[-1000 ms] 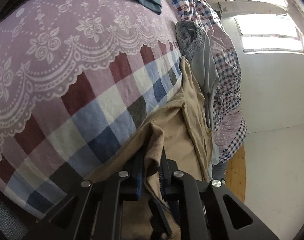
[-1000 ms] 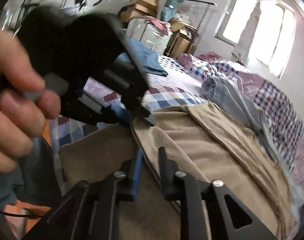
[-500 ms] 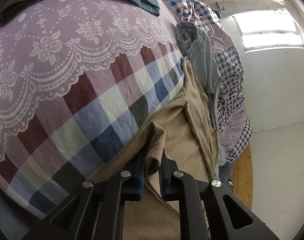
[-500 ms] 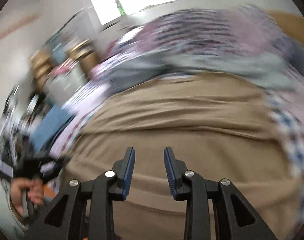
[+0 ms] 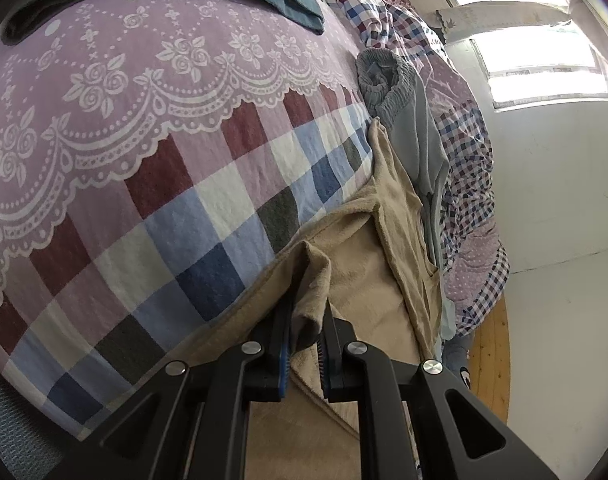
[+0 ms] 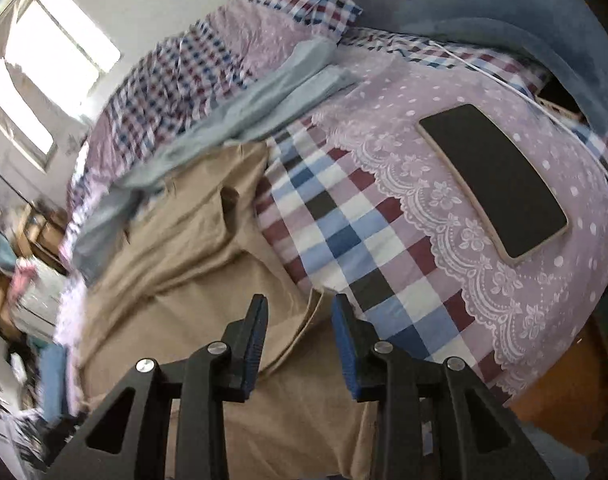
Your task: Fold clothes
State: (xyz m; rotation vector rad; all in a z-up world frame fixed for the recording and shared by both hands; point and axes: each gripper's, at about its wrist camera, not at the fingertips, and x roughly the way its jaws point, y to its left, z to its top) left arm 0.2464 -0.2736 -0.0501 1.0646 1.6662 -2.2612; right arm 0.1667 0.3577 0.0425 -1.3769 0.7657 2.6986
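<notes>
A tan garment (image 5: 367, 280) lies spread and creased along the near part of the bed, one bunched corner lifted. A grey-blue garment (image 6: 240, 112) with a gathered elastic waistband lies crumpled just beyond it, touching its far edge.

The pinched fold of the tan garment (image 5: 309, 300) vanishes between the left tool's (image 5: 305, 344) pads, its lower part is cut off by the frame edge, and the shelves and boxes (image 6: 28, 248) at the right view's left edge are blurred beyond telling.
</notes>
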